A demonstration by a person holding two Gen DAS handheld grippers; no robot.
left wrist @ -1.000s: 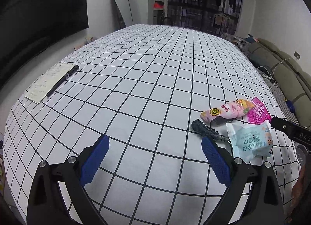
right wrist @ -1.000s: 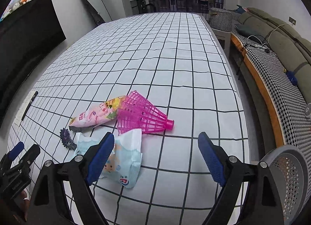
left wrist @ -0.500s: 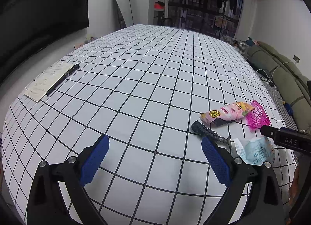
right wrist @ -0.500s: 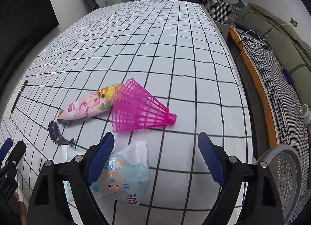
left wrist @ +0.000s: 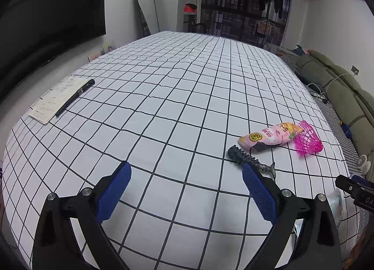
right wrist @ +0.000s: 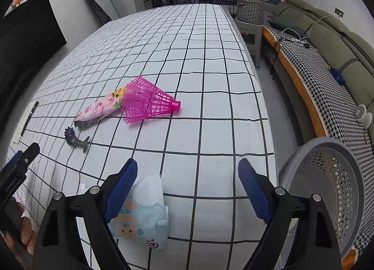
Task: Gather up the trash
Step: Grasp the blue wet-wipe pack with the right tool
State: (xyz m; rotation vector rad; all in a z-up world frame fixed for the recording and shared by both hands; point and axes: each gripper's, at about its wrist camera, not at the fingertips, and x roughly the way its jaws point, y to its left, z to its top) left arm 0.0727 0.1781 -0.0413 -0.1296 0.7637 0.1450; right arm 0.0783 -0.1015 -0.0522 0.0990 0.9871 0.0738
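Note:
A pale blue wet-wipe packet [right wrist: 140,214] lies at the near edge of the checked bed, touching the left finger of my open right gripper [right wrist: 187,186]. A pink snack wrapper [right wrist: 100,108] [left wrist: 268,136] lies beside a pink plastic shuttlecock [right wrist: 147,104] [left wrist: 306,139]. A dark spiky hair clip [right wrist: 74,140] [left wrist: 250,160] lies near them. My left gripper [left wrist: 187,190] is open and empty above the bed, its right finger just in front of the clip. A grey perforated bin [right wrist: 332,190] stands beside the bed at the lower right.
A notepad [left wrist: 56,99] with a black pen [left wrist: 74,97] lies at the bed's far left. A sofa [right wrist: 327,43] with a houndstooth cover runs along the right. A TV [left wrist: 46,17] hangs on the left wall. The bed's right edge [right wrist: 264,111] drops to the floor.
The wet-wipe packet has slid towards the near edge of the bed, below my right gripper. The right gripper has drawn back and the bin now fills more of its view. The left gripper barely moved.

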